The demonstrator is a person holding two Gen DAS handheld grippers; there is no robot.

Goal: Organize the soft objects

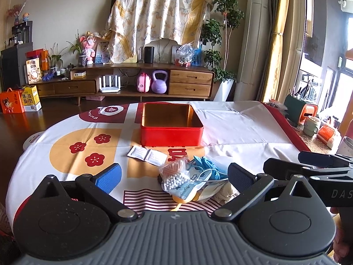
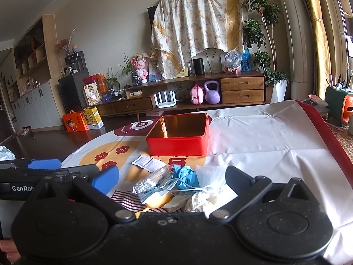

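Note:
An open red tin box (image 1: 171,132) with a gold inside stands empty on the table; it also shows in the right wrist view (image 2: 178,142). In front of it lies a pile of soft things: a clear bag of white beads (image 1: 175,177) (image 2: 150,182), a blue glove (image 1: 206,166) (image 2: 184,174), a face mask (image 1: 198,186), a white cloth (image 2: 207,195) and a yellow item (image 2: 157,199). My left gripper (image 1: 174,177) is open, its fingers either side of the pile. My right gripper (image 2: 171,180) is open too, just before the pile.
Two white sachets (image 1: 146,154) lie between box and pile. The table wears a white, red and yellow cloth (image 1: 242,132). A mug (image 1: 311,125) and clutter stand off the right edge. A wooden TV cabinet (image 1: 132,84) lines the far wall.

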